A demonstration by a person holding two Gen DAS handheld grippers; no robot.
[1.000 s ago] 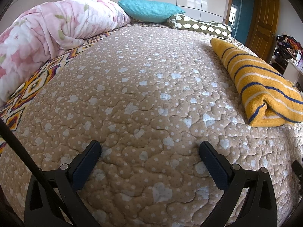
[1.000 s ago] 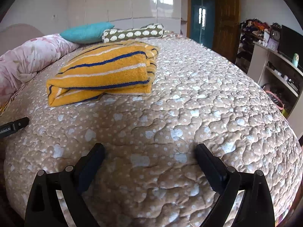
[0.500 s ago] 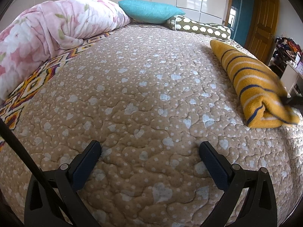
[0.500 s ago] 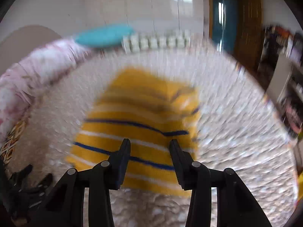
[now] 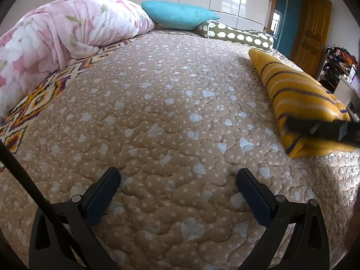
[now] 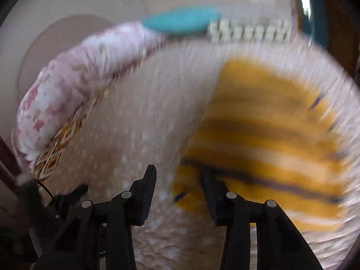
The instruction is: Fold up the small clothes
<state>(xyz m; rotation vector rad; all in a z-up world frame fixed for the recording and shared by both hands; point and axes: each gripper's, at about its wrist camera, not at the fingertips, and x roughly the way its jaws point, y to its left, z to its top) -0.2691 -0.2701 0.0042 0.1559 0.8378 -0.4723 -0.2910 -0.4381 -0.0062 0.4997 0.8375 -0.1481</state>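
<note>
Striped yellow garment (image 5: 297, 99) lies folded at three o'clock on the bed (image 5: 171, 117); closing right tongs (image 6: 177, 180) straddle its corner, left tongs (image 5: 177, 180) gape empty.

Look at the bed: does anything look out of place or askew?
Nothing stands out. The yellow striped garment lies folded near the bed's right edge; the quilt is smooth; pillows sit at the head. The right-wrist view is blurred, so fine detail there is unclear.

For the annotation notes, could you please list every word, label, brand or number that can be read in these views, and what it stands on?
None can be read.
The yellow striped cloth, bedspread and pillows carry patterns only, no lettering.
The shelf items are too small, and the right wrist view is too blurred.
</note>
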